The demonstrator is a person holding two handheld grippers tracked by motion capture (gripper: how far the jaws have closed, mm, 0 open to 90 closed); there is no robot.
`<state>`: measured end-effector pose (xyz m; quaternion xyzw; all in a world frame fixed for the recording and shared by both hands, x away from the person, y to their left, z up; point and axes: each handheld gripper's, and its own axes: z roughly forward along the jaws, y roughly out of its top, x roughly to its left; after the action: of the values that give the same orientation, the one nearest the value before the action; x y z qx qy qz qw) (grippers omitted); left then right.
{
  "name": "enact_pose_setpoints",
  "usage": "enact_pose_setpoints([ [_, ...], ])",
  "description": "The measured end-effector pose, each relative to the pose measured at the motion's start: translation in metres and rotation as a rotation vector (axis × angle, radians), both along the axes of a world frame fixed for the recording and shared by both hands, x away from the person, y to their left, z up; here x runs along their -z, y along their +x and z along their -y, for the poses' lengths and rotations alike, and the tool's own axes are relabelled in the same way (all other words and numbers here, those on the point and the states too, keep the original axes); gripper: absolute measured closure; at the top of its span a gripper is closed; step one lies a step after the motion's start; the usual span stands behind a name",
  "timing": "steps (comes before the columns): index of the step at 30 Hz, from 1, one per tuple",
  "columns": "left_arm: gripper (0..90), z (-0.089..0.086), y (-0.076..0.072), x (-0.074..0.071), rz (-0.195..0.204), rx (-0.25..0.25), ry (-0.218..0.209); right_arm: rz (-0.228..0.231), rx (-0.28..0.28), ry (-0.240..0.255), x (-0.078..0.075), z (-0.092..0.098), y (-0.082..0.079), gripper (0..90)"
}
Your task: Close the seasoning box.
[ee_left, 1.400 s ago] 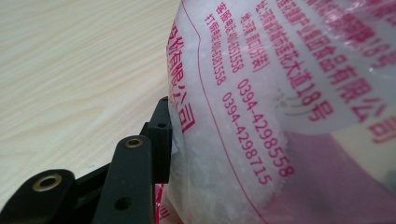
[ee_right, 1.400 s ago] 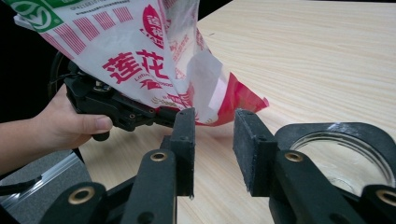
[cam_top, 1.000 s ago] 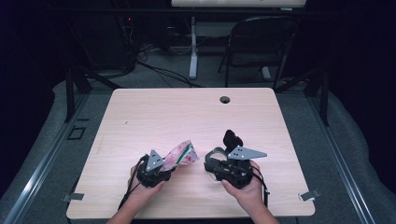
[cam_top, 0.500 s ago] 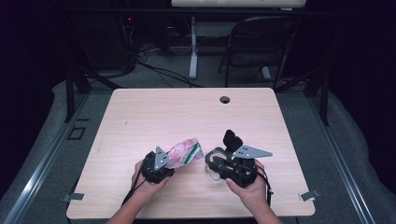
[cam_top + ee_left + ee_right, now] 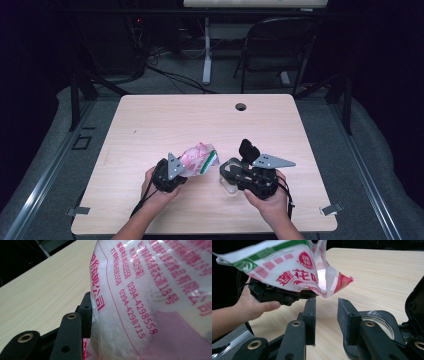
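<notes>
Standing on grey carpet (image 5: 380, 165) — pale wood table (image 5: 165, 120); folding chair (image 5: 280, 45) behind.

- Plastic bag (image 5: 197, 159): pink and white from the high view; in the right gripper view (image 5: 287, 267) a white face with red characters, a red round emblem, red stripe blocks and a green band along its 12 o'clock edge.
- Same bag in the left gripper view (image 5: 150, 300): clear film printed with magenta characters and digits over white grainy contents.
- Left gripper (image 5: 169, 176): black, with a grey plate.
- Right gripper (image 5: 326, 322): black jaws, brass-coloured rivets.
- Table (image 5: 150, 120): pale wood grain, with a dark round hole at 12 o'clock.
</notes>
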<state>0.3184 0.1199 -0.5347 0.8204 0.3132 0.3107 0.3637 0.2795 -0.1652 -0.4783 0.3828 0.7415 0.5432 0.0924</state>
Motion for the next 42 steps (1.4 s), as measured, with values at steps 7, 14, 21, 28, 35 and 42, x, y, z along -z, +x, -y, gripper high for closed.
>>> enact_pose_setpoints([
  [7,58.0,0.009,-0.001,-0.001,0.025,0.016,0.055,0.025,0.004,0.000,-0.005,-0.002,0.000,67.6],
  [14,58.0,0.017,-0.001,-0.003,0.047,0.030,0.098,0.049,0.004,-0.019,-0.006,-0.003,-0.001,70.4],
  [21,58.0,0.022,0.001,-0.003,0.059,0.026,0.125,0.058,-0.014,-0.044,-0.006,-0.004,-0.001,84.4],
  [28,58.2,0.024,0.002,-0.004,0.074,0.016,0.139,0.051,-0.030,-0.050,-0.004,-0.006,-0.002,90.0],
  [35,58.3,0.027,0.003,-0.006,0.110,0.004,0.185,0.034,-0.037,-0.061,-0.002,-0.005,-0.001,90.0],
  [42,58.4,0.030,0.005,-0.007,0.129,-0.010,0.200,0.012,-0.026,-0.068,0.002,0.000,0.002,90.0],
])
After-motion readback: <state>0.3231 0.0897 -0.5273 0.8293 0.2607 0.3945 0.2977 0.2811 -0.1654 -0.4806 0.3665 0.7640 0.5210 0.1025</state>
